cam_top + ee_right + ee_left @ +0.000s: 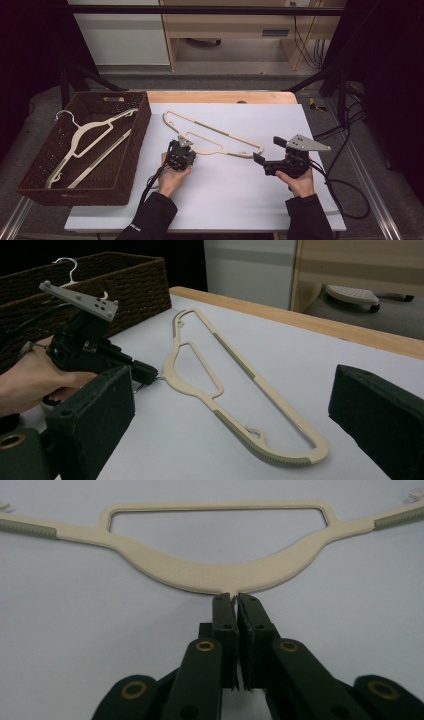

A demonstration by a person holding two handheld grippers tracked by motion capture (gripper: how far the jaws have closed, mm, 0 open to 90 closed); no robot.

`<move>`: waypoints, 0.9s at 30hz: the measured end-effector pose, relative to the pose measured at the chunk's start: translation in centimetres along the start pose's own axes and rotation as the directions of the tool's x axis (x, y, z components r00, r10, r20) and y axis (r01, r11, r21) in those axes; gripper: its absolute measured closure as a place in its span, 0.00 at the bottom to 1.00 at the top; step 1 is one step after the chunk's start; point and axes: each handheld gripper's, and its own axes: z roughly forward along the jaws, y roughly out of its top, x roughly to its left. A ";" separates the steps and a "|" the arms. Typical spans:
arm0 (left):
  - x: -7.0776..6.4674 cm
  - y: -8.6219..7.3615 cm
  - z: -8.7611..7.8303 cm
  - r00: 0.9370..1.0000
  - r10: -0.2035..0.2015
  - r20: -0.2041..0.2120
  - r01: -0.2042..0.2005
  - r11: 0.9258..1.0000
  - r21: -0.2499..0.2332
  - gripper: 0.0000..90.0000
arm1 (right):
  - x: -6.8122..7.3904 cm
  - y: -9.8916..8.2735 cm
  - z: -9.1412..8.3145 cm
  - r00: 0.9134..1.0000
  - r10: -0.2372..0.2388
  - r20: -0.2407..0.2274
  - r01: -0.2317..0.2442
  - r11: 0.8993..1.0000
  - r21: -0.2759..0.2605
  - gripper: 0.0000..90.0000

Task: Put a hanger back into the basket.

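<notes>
Scene: a person at a table covered by a white mat [225, 200], a two-jaw gripper in each hand; a dark wicker basket [137, 135] stands at the mat's left edge.
Hanger on the mat: a cream plastic hanger [215, 134] lies flat near the mat's middle, between the two grippers, just right of the basket; its grey ribbed strips run along the shoulders.
Left gripper: the left gripper [233, 600] has its jaws pressed together on the small stub at the middle of the hanger's neck, where a hook would sit; whether a hook is there is hidden by the jaws.
Right gripper: the right gripper [266, 154] hovers off the hanger's right end with jaws spread wide, holding nothing.
In the basket: a second hanger [90, 145], cream with a metal hook, lies inside.
Handling, as judged: likely light, stiff, thin and smooth, so apt to swing or twist from a single pinch at the neck; the ribbed shoulder strips look the surer hold.
Where to grip: the near end bar or shoulder seems best for the free gripper, steadying the long frame.
</notes>
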 end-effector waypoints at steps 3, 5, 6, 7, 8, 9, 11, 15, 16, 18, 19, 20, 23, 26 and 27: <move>-0.1 -0.1 0.0 1.000 -0.007 -0.002 0.007 1.000 -0.001 0.94 | 0.1 0.0 0.1 1.000 0.008 0.004 -0.008 1.000 0.000 0.05; -0.3 0.0 0.0 1.000 0.007 -0.016 -0.007 1.000 0.006 0.94 | 0.0 0.0 0.1 1.000 0.004 0.003 -0.004 1.000 0.001 0.05; -0.3 0.0 0.0 1.000 0.007 -0.013 -0.007 1.000 0.009 0.94 | 0.0 0.0 0.1 1.000 0.005 0.003 -0.005 1.000 0.000 0.05; -0.1 0.1 0.1 1.000 -0.020 -0.002 0.020 1.000 0.000 0.95 | 0.0 0.0 0.1 1.000 0.005 0.003 -0.005 1.000 0.001 0.05; 0.1 0.1 0.2 0.999 -0.037 0.010 0.037 0.999 -0.001 0.95 | 0.0 0.0 0.2 1.000 0.005 0.003 -0.005 1.000 0.001 0.05; 0.1 0.1 0.2 0.999 -0.037 0.010 0.037 0.999 -0.001 0.95 | 0.0 0.0 0.2 1.000 0.002 0.001 -0.002 1.000 0.002 0.05; 0.1 0.1 0.1 0.999 -0.034 0.010 0.034 0.999 0.002 0.97 | 0.0 -0.1 0.3 1.000 -0.005 0.000 0.005 1.000 0.002 0.05; -0.1 0.1 0.1 1.000 -0.018 -0.006 0.018 1.000 0.003 0.99 | 0.0 -0.1 0.5 1.000 0.003 0.000 -0.003 1.000 0.009 0.06; 0.0 0.2 0.1 1.000 -0.022 0.001 0.022 1.000 0.005 0.99 | 0.1 -0.1 0.6 1.000 0.002 -0.004 -0.002 1.000 0.011 0.06; 0.1 0.2 0.1 1.000 -0.027 0.008 0.027 1.000 0.003 0.99 | 0.1 -0.2 0.9 1.000 -0.002 -0.006 0.002 1.000 0.016 0.06; 0.2 0.3 0.0 1.000 -0.024 0.007 0.024 1.000 0.005 0.99 | 0.2 -0.2 1.0 1.000 -0.008 -0.011 0.008 1.000 0.024 0.06; 0.2 0.3 -0.1 1.000 0.005 -0.002 -0.005 1.000 0.017 0.99 | 0.2 -0.2 1.3 1.000 -0.005 -0.012 0.005 1.000 0.029 0.06; 0.5 0.4 -0.7 1.000 0.018 -0.011 -0.018 1.000 0.014 0.99 | 0.6 -0.2 2.4 1.000 -0.019 -0.024 0.020 0.999 0.048 0.07; 0.8 0.8 -1.6 1.000 0.017 -0.007 -0.017 1.000 0.004 0.99 | 1.2 0.0 3.9 0.998 -0.034 -0.044 0.037 0.997 0.067 0.08; 0.9 1.0 -1.9 1.000 0.023 -0.006 -0.023 1.000 0.008 0.99 | 1.4 0.1 4.5 0.998 -0.047 -0.052 0.051 0.996 0.075 0.08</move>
